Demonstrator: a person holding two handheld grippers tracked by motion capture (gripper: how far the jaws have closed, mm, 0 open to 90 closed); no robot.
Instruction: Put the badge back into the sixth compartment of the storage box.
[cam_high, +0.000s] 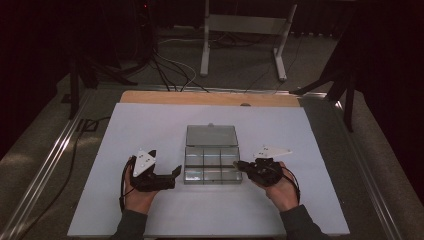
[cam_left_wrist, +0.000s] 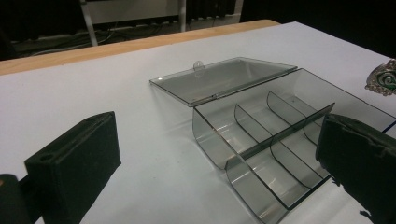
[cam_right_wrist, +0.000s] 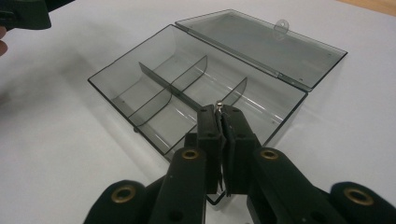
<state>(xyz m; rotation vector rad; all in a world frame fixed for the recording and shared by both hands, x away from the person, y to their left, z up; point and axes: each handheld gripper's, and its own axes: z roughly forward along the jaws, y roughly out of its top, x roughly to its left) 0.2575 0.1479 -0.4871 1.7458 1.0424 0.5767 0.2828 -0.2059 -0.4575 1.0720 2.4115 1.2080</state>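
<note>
An open smoky clear plastic box (cam_high: 211, 167) with several divided compartments sits mid-table, its lid (cam_high: 211, 135) lying flat behind it. The compartments (cam_right_wrist: 154, 100) look empty. My right gripper (cam_high: 236, 163) is at the box's right front corner, over its near rim in the right gripper view. Its jaws are shut (cam_right_wrist: 219, 112) on a small round-headed metal pin (cam_right_wrist: 218, 104) that sticks out at the tips. My left gripper (cam_high: 165, 161) rests left of the box, open wide. In the left gripper view its gap (cam_left_wrist: 217, 163) faces the box (cam_left_wrist: 261, 135), with nothing held.
A white sheet (cam_high: 150, 125) covers the table; a wooden edge (cam_high: 210, 97) shows at the far side. Beyond it stand a white frame leg (cam_high: 205, 45) and cables on the floor. The left gripper's tip (cam_right_wrist: 23, 14) shows top left in the right gripper view.
</note>
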